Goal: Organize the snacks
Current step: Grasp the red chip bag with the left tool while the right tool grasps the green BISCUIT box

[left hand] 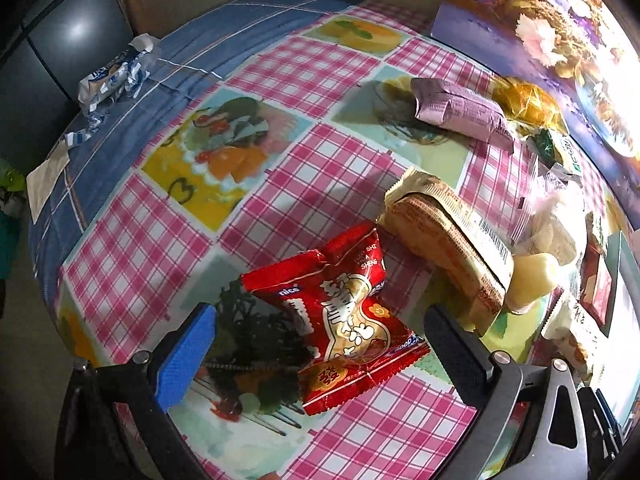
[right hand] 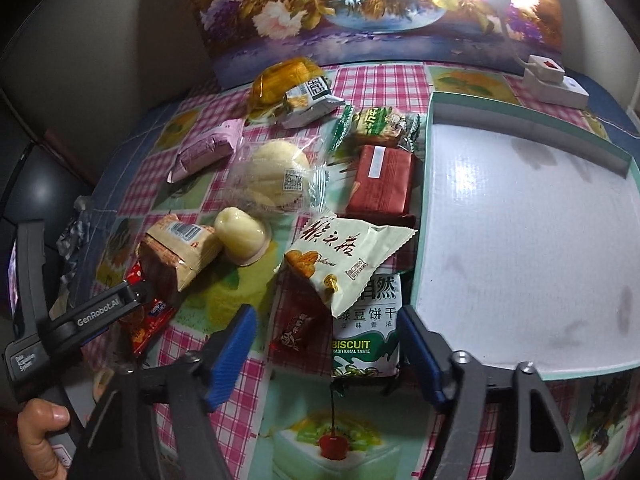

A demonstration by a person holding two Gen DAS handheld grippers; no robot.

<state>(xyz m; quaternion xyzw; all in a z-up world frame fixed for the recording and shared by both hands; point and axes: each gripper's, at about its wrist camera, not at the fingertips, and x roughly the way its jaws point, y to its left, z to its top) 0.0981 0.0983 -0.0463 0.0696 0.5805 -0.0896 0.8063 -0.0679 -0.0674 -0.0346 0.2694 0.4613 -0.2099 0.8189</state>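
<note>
My left gripper [left hand: 320, 332] hangs open over a red snack packet [left hand: 340, 320], which lies on the table between the blue pads without touching them. A beige cracker packet [left hand: 448, 248] leans just beyond its right finger. My right gripper [right hand: 326, 328] is open around a green biscuit packet [right hand: 366, 336] and a small red candy [right hand: 294, 332]; the pads do not press on either. A cream triangular packet [right hand: 344, 256] lies across the biscuit packet's top. To the right stands a white tray [right hand: 520, 220] with a teal rim and nothing in it.
More snacks crowd the checked cloth: a wrapped bun [right hand: 276, 172], a jelly cup [right hand: 242, 240], a pink packet [right hand: 208, 152], a brown-red box [right hand: 382, 180] and an orange packet [right hand: 280, 80]. A power strip [right hand: 556, 84] and a floral picture [right hand: 360, 12] stand behind. A blue-white wrapper [left hand: 116, 76] lies at the far edge.
</note>
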